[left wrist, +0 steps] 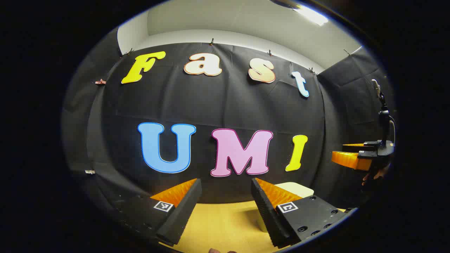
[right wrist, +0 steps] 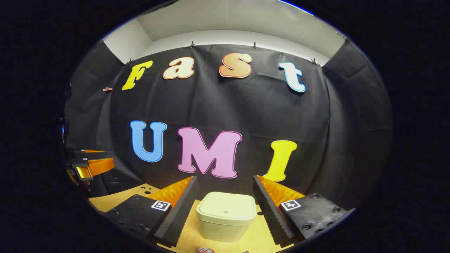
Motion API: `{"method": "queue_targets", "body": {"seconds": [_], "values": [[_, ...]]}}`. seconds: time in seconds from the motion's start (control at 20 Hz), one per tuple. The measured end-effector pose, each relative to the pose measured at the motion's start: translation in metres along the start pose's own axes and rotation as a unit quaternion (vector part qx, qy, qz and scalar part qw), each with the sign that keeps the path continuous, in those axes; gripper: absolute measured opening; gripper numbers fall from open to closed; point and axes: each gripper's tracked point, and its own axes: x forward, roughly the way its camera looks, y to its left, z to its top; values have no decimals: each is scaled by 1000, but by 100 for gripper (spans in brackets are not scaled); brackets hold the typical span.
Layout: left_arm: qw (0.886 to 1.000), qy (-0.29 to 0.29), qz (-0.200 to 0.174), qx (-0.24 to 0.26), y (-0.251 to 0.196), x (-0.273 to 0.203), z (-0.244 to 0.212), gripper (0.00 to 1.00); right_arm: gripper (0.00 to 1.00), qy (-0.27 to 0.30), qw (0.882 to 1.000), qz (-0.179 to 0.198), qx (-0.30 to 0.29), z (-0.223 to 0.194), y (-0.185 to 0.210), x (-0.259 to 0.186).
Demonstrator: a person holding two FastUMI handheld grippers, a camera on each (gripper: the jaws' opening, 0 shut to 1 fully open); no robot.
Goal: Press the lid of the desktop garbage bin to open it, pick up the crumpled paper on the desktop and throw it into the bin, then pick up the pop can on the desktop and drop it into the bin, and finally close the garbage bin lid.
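Note:
The cream desktop bin (right wrist: 226,214) stands on the yellow desktop with its lid flat and shut, right in front of my right gripper (right wrist: 225,178), between and a little beyond its two fingers. That gripper is open and holds nothing. The top of a pop can (right wrist: 205,250) peeks in at the bottom edge, nearer than the bin. My left gripper (left wrist: 225,181) is also open and holds nothing, raised over the desktop (left wrist: 225,225). A corner of the bin (left wrist: 299,189) shows behind its right finger.
The right gripper (left wrist: 348,154) hangs at the far right of the left gripper view with a hand (left wrist: 374,175) under it. The left gripper (right wrist: 95,161) sits at the far left of the right gripper view. The black cloth wall closes the back of the desktop (right wrist: 119,198).

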Motion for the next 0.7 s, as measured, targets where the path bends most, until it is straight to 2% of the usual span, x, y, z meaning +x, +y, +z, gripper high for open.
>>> {"method": "queue_targets", "body": {"seconds": [0.25,0.4,0.7], "values": [[1000,-2,3,13,-8,11,2,92,99,5,1000,18,-11,-3,2,9],[1000,1,3,18,-11,13,1,92,97,9,1000,21,2,-7,1,14],[1000,12,16,13,-4,14,-6,92,96,8,1000,22,-16,-10,0,15]]}}
